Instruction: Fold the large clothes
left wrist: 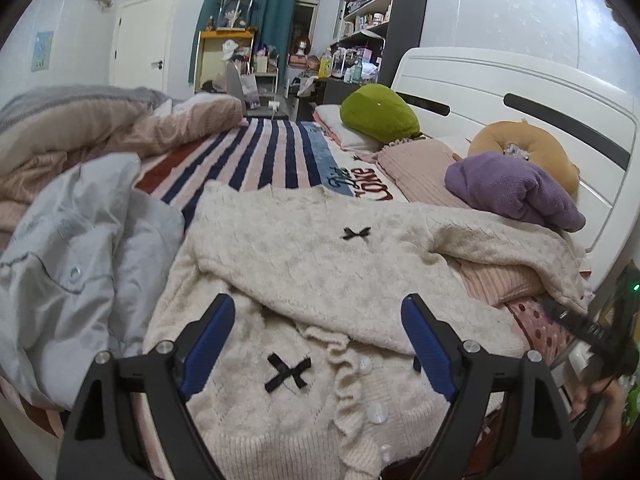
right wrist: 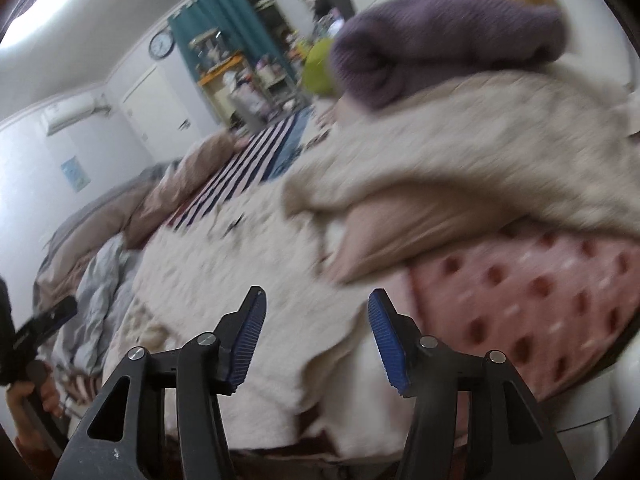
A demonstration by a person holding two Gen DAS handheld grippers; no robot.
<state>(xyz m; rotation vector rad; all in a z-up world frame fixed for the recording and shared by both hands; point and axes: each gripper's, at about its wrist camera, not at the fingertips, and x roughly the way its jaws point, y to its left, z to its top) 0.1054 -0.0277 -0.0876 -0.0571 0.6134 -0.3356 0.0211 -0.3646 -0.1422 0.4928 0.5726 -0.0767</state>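
A grey shirt (left wrist: 76, 248) is crumpled left of the cream cardigan (left wrist: 304, 264), a purple knit (left wrist: 516, 192) beyond its right sleeve. The cardigan is spread on the bed (left wrist: 256, 156), partly folded, with black bows. Left gripper (left wrist: 318, 344) and right gripper (right wrist: 316, 340) are held spread above it, empty.

Black hand-held gripper (left wrist: 318, 344), blue ribbed pads (left wrist: 210, 344), silver screws
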